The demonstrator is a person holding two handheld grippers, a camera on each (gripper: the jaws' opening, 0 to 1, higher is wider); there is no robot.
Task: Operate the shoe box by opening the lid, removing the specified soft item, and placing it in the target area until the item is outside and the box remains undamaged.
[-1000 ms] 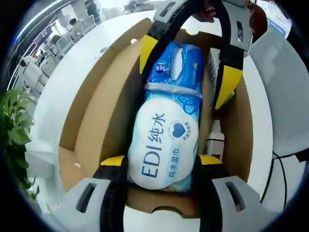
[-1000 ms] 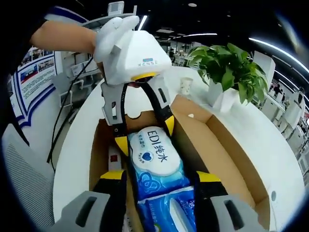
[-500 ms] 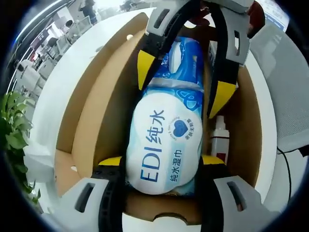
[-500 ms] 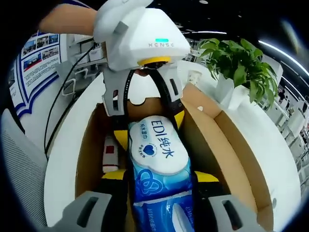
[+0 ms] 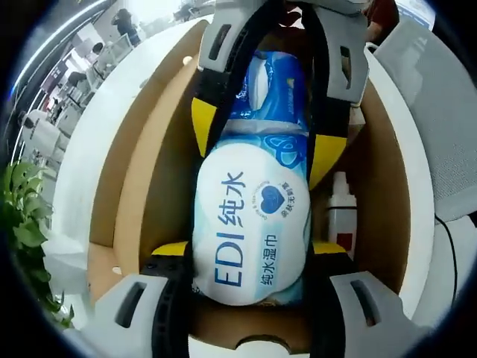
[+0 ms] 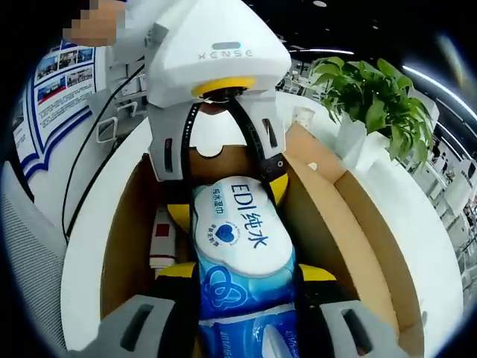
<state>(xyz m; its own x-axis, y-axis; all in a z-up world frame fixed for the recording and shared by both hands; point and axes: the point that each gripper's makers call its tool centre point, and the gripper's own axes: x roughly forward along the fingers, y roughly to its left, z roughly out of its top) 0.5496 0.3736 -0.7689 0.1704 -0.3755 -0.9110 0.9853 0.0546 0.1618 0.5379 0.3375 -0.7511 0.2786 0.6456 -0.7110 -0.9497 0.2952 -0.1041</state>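
The shoe box [image 5: 153, 149] is an open brown cardboard carton standing on a white round surface [image 5: 89, 149]. The wet wipes pack [image 5: 253, 216], a soft blue-and-white pouch printed "EDI", lies lengthwise inside the shoe box, between its long side walls.

In the left gripper view, the left tongs [image 5: 250, 257] are closed against the printed end of the wet wipes pack, with one yellow-tipped jaw on each side. The right tongs [image 5: 257, 138] enter from the far end of the shoe box and clamp the pack's other half, its jaws pressed to both flanks.

In the right gripper view, the right tongs [image 6: 246, 280] grip the blue end of the wet wipes pack [image 6: 242, 239]. The left tongs [image 6: 227, 198] meet the pack at the printed end, near the far wall of the shoe box [image 6: 343, 216].

A small white bottle [image 5: 341, 220] with a red label lies inside the shoe box, just beside the pack. A potted plant [image 6: 373, 97] stands on the surface [image 6: 440, 253] outside the shoe box, near its far corner.
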